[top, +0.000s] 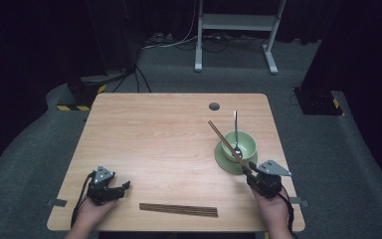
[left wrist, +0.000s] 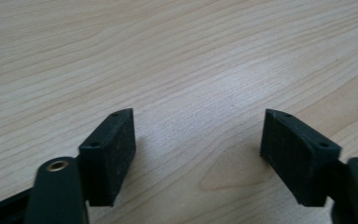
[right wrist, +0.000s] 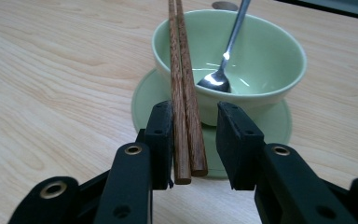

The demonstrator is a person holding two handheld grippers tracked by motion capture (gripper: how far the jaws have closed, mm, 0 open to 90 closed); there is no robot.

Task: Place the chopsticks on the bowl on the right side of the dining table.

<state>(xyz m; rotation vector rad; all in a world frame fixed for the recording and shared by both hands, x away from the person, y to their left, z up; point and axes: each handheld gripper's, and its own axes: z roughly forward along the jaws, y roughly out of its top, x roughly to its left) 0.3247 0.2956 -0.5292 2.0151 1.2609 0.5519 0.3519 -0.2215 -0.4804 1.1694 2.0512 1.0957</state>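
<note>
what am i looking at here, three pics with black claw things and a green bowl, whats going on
A person sits at a wooden table holding a two-jaw gripper in each hand. One picture looks down from above; the other two come from cameras riding on each gripper.

The left gripper is open over bare wood. The right gripper has a pair of chopsticks between its jaws, leaning on the rim of a green bowl; one pad stands clear, so they are not clamped. The bowl sits on a saucer with a spoon inside. More chopsticks lie near the front edge.

Dark wooden chopsticks [right wrist: 184, 93] – glossy green bowl [right wrist: 270, 60] – shiny metal spoon [right wrist: 221, 74].
</note>
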